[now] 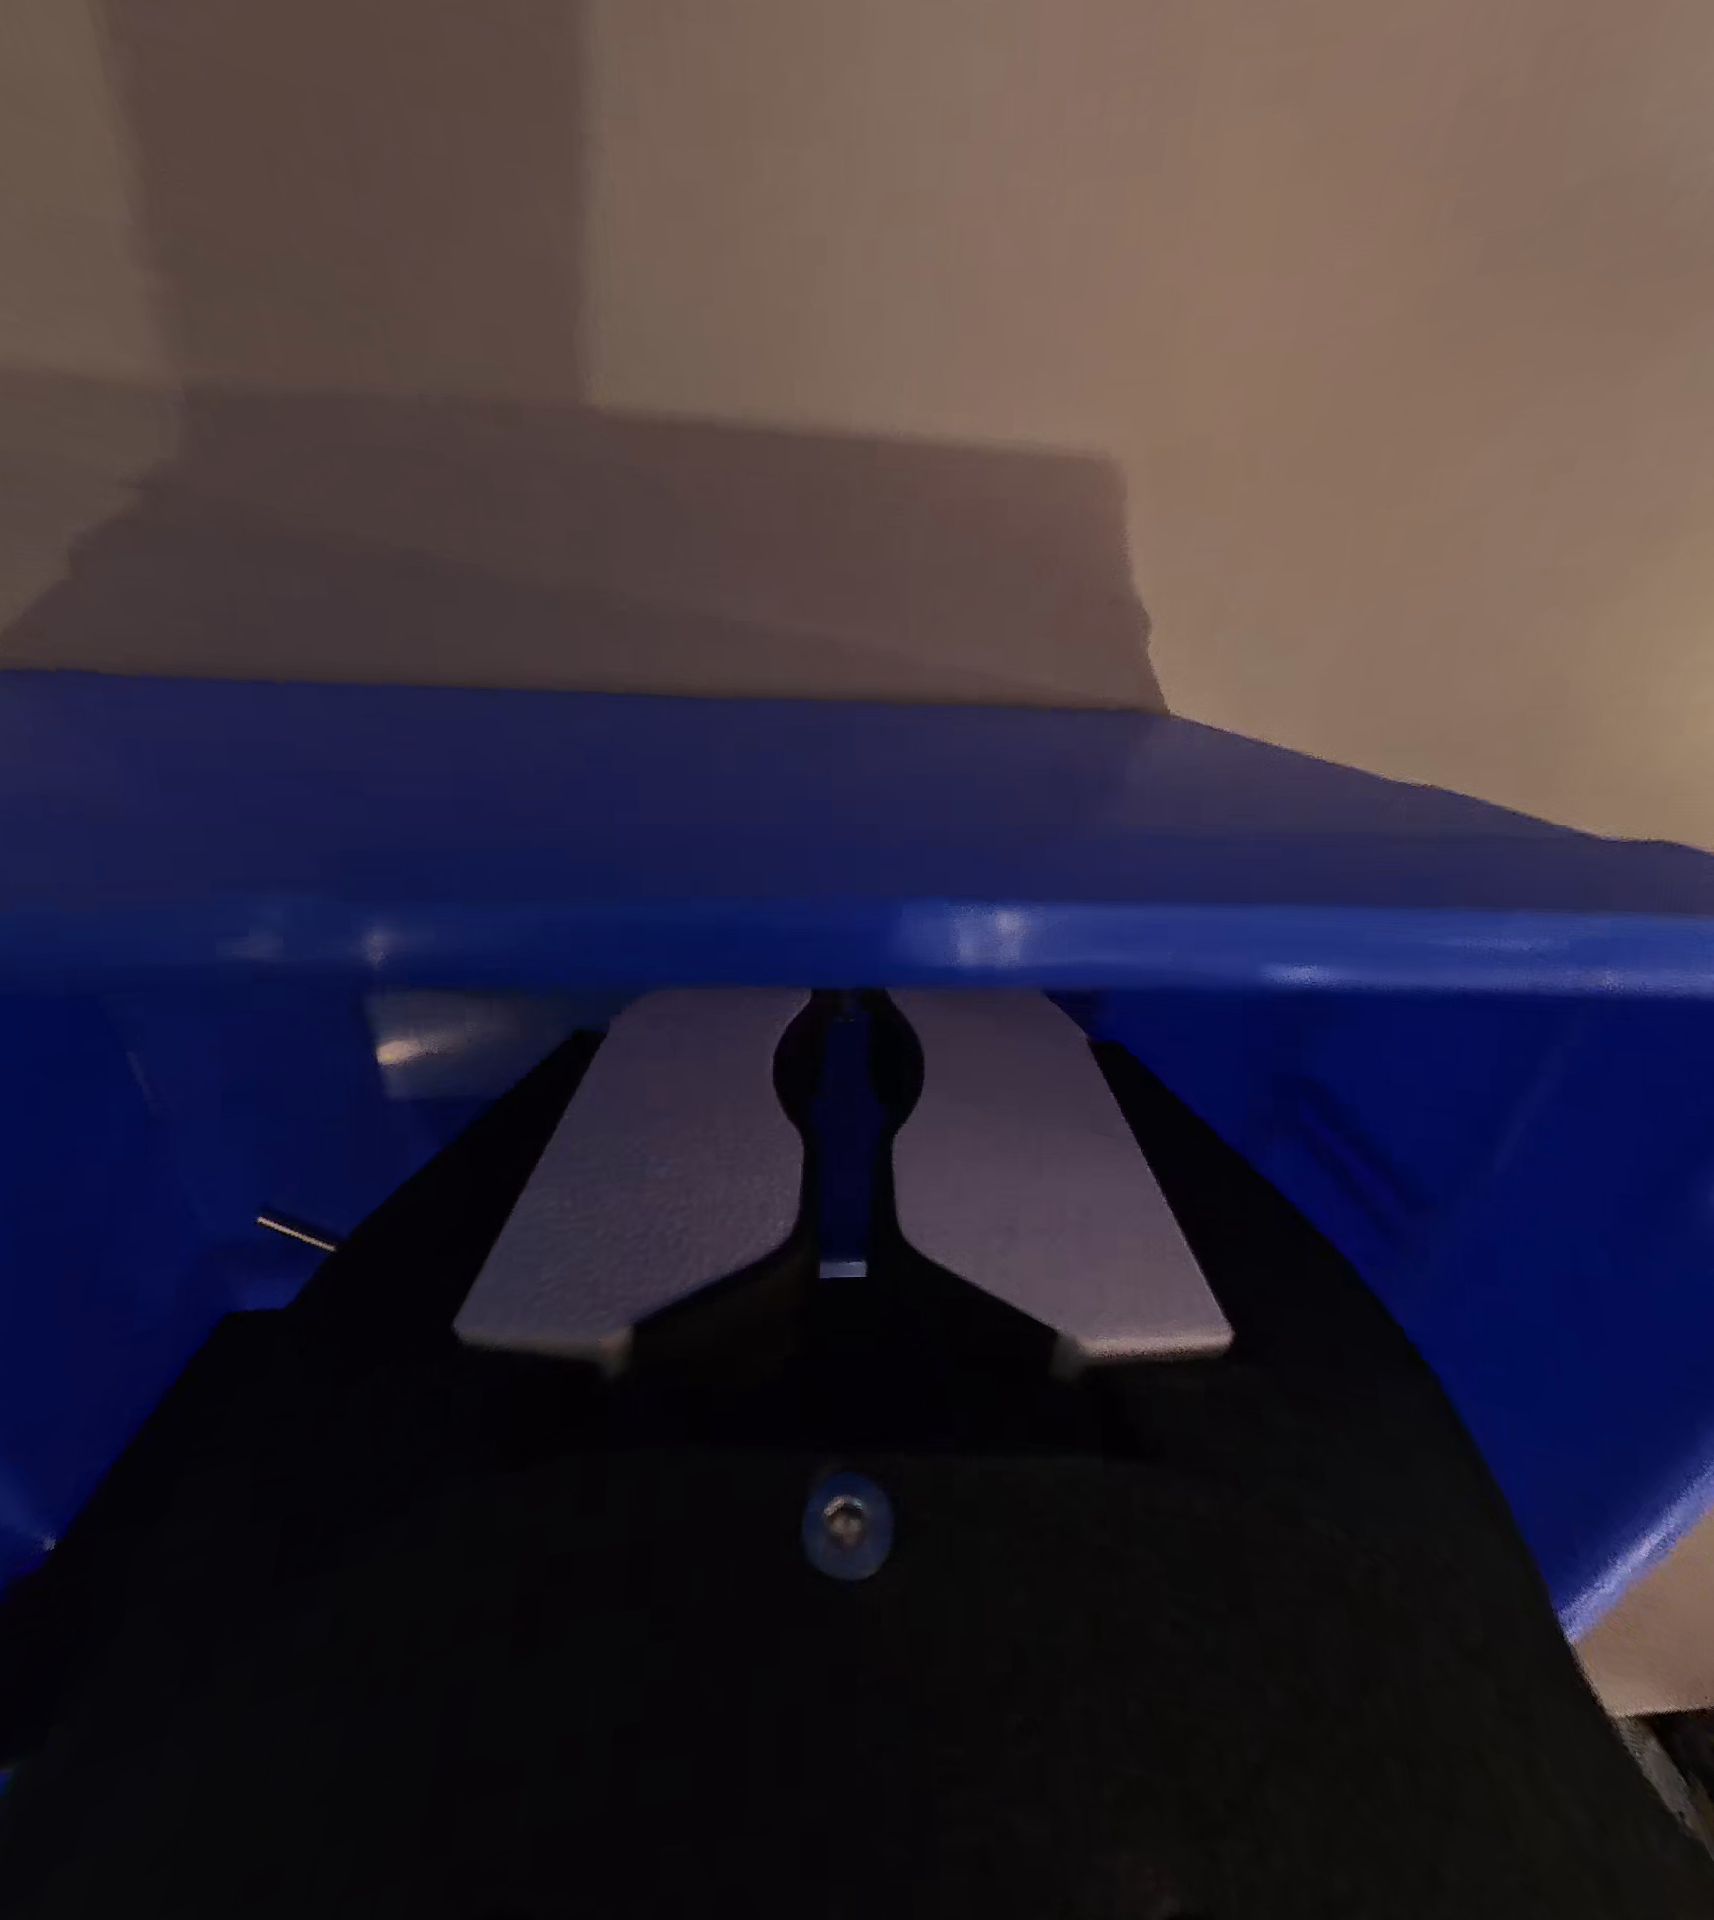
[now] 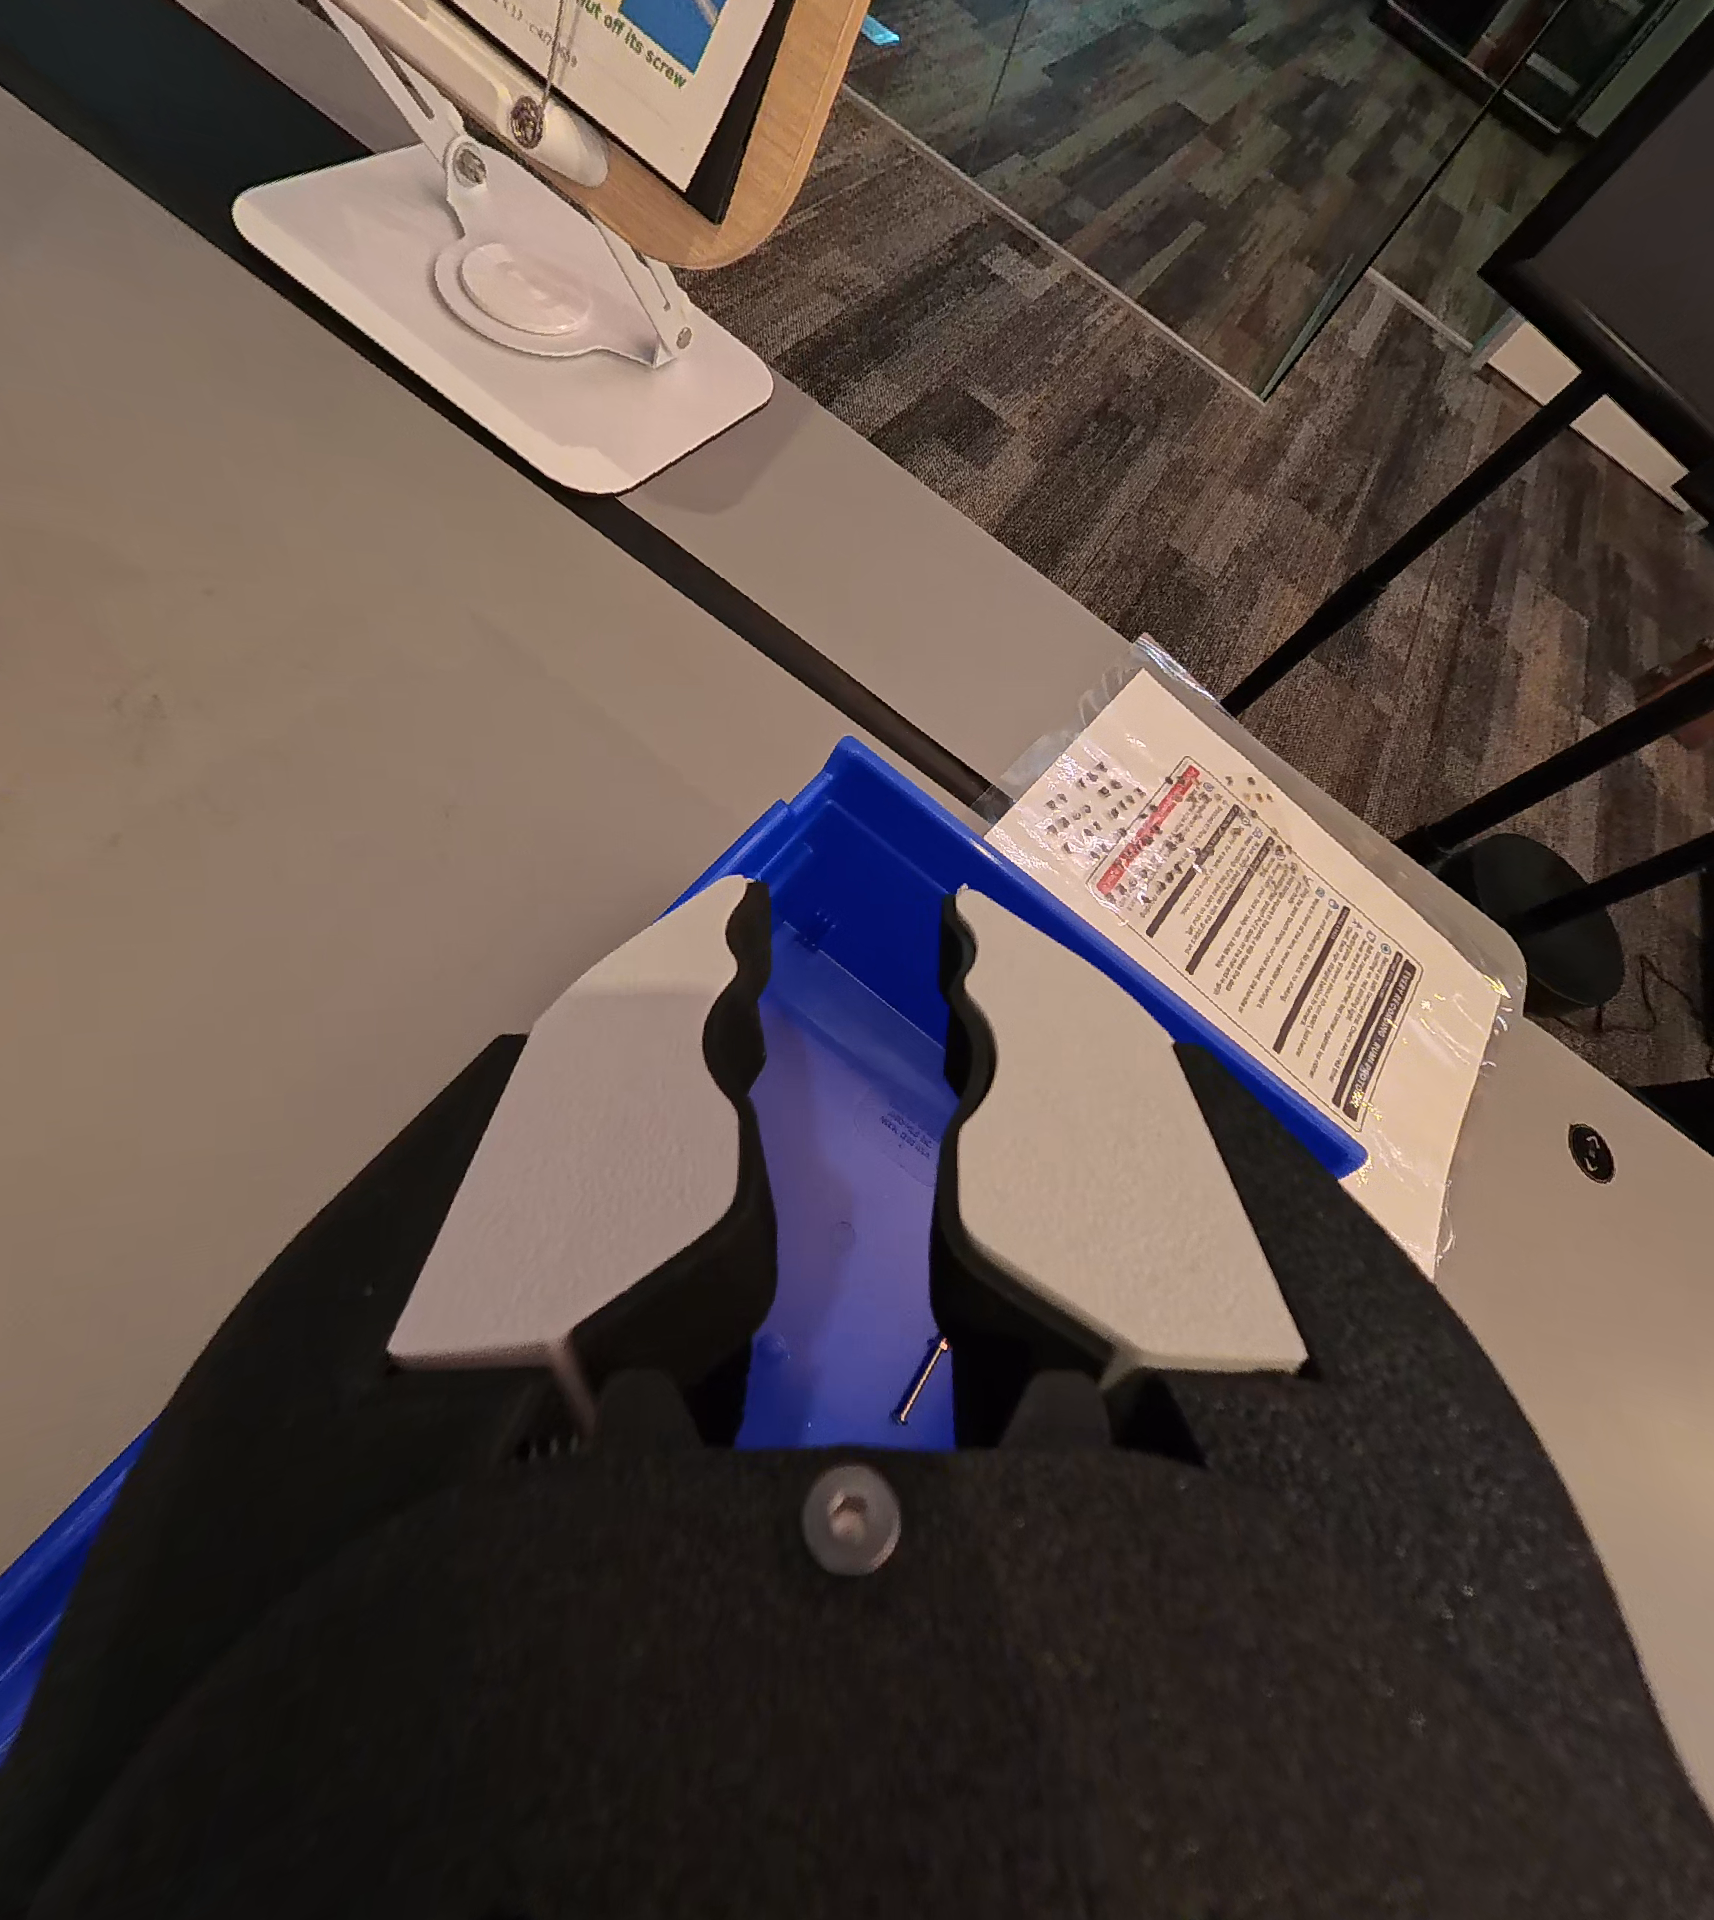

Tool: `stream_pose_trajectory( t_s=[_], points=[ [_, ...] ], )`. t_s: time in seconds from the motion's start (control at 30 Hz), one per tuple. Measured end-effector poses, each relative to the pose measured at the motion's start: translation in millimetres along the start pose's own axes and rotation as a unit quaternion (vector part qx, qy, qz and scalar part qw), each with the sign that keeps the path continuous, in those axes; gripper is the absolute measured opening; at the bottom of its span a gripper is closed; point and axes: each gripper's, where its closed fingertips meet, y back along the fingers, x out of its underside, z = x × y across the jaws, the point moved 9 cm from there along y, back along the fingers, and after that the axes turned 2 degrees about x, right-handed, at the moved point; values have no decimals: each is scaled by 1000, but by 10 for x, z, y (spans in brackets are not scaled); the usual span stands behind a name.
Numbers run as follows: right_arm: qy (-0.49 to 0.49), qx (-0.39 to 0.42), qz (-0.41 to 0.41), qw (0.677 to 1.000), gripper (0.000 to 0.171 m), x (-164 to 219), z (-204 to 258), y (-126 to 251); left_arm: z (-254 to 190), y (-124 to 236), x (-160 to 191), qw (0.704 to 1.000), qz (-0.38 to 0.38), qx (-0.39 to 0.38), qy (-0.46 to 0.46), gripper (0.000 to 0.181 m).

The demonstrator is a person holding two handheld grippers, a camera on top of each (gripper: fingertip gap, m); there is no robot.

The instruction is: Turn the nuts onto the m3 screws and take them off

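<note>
Clamping the blue bin (image 1: 832,831) wall, the left gripper (image 1: 845,1132) has its jaws clenched on the plastic; a thin screw (image 1: 295,1233) lies at 9 o'clock, and slip would tip the bin. The right gripper (image 2: 853,935) hangs released above the bin (image 2: 884,883); its screw (image 2: 920,1380) sits at 6 o'clock, so small that the pinch may miss.

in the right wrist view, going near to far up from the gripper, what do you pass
right gripper held open → thin screw lying on the floor of the blue bin → far corner of the bin → grey table → white stand base → wood-framed screen
</note>
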Motion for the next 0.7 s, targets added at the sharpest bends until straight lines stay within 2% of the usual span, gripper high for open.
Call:
stream_pose_trajectory(
  t_s=[0.47, 0.6, 0.7],
  points=[
    [5, -5, 1, 1000, 30, -20, 33, -19, 290, 605, 85, 991, -100, 88, -24, 3],
    [13, -16, -15, 1000, 30, -99, 96, -5, 214, 845, 133, 971, -160, 157, -80, 3],
    [21, -35, -41, 998, 30, -212, 184, 20, 11, 1086, 230, 941, -213, 207, -161, 2]
  ],
)
